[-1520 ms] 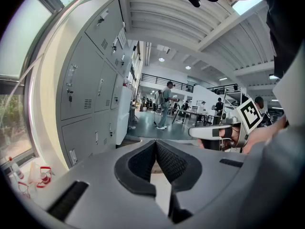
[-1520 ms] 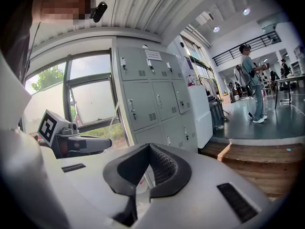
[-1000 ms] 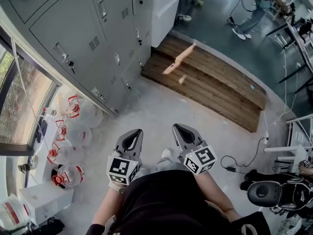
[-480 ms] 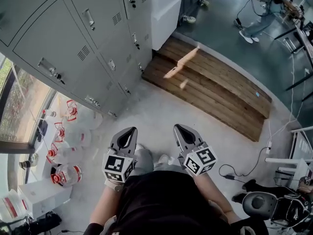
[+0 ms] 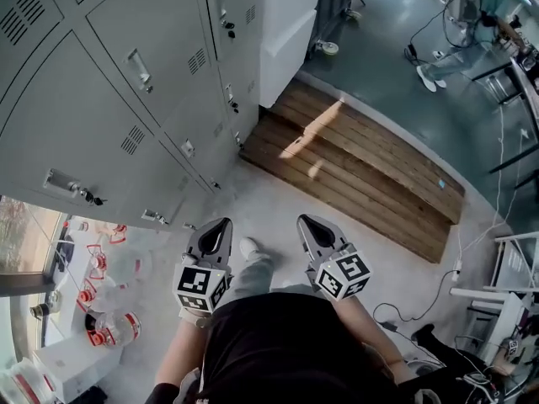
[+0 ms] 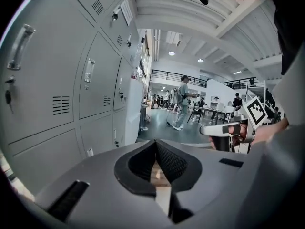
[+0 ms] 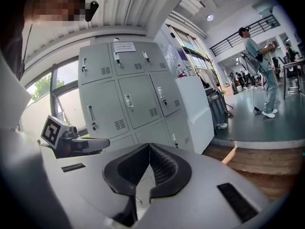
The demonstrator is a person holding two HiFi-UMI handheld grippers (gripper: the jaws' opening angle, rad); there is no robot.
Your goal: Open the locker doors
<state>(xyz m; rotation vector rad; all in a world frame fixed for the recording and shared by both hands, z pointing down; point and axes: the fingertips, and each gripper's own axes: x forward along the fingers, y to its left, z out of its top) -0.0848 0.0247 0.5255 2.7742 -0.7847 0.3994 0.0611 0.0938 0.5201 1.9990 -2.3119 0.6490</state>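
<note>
Both grippers empty and pressed together, the lockers off to the upper left and not yet reached

In the head view the left gripper and right gripper sit side by side at lower centre, jaws closed with nothing between them. The grey lockers fill the upper left of the frame, every door looking closed, and both grippers are well apart from them. The left gripper is the nearer one, so it seems better placed for a first reach. The door handles are narrow pulls whose long axis runs up the door, and the jaws would have to spread before taking one. Only bare floor lies between. The water jugs stand at lower left, the white cabinet at top centre, and the wooden platform at centre right, all off the path
</note>
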